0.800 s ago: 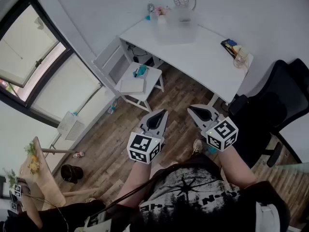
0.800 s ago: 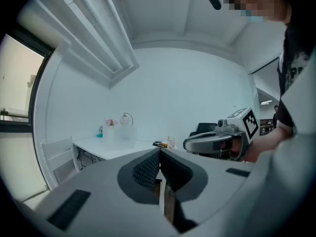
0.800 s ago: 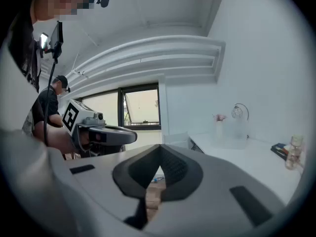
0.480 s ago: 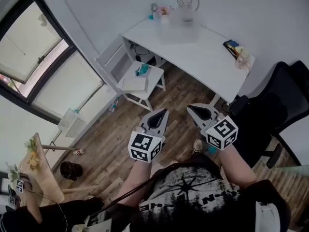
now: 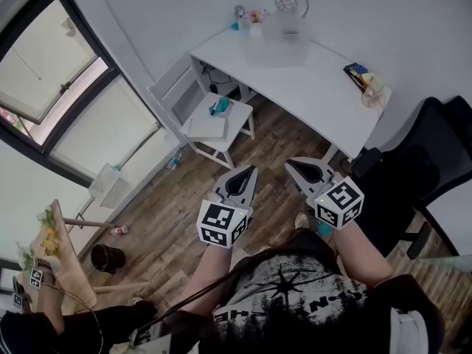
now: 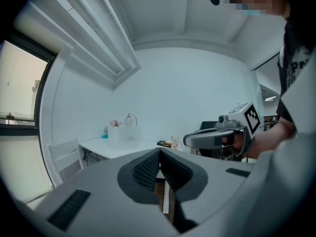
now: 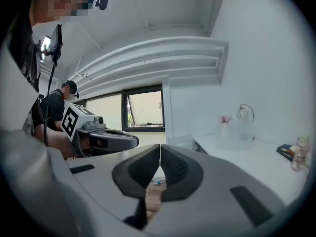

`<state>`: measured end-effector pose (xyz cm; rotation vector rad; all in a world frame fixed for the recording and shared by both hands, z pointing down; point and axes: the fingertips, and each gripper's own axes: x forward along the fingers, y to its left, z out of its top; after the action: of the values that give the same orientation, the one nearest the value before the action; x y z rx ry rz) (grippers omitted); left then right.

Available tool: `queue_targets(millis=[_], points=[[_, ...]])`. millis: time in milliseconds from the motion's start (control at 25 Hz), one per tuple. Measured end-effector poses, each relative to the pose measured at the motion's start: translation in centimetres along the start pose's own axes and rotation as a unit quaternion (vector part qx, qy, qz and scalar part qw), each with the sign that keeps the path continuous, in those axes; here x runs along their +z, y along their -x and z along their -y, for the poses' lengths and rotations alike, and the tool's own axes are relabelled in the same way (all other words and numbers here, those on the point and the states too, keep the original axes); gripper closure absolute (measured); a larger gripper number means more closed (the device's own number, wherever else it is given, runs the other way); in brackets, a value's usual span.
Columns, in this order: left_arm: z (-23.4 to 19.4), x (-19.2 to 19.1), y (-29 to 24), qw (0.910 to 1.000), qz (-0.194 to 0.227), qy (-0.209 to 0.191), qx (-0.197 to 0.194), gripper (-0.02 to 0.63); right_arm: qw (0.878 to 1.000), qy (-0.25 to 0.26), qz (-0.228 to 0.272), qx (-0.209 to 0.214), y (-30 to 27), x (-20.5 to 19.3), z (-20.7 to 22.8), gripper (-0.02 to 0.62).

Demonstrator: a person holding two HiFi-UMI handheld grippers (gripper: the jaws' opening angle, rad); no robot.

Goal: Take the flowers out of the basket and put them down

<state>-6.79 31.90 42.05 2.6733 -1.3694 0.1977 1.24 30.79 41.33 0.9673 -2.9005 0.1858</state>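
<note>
My left tongs [image 6: 159, 154] are closed tip to tip with nothing between them, and my right tongs [image 7: 159, 149] are the same: pressed together and empty. Both hang side by side over the brown wooden plank floor [image 5: 184, 212], well apart from the long white worktop [image 5: 317, 87]. At its far end, small pink flowers [image 5: 255, 15] stand beside or in a pale frosted basket [image 5: 279, 41]; I cannot tell which. I expect them to be light, soft and easily crushed, so I'd pinch the stems gently, never the blooms.
</note>
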Motion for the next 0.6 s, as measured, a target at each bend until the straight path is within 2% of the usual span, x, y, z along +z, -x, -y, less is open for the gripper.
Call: queue_targets(millis=[320, 600], points=[[-0.5, -0.9, -2.3, 0.9998, -0.007, 0.017, -0.013, 0.592, 1.0, 0.0, -0.003, -0.009, -0.4, -0.5, 2.0, 0.578], [-2.4, -1.7, -6.2, 0.9995, -0.03, -0.004, -0.005, 0.592, 1.0, -0.018, 0.002, -0.009, -2.6, -0.6, 6.3, 0.578]])
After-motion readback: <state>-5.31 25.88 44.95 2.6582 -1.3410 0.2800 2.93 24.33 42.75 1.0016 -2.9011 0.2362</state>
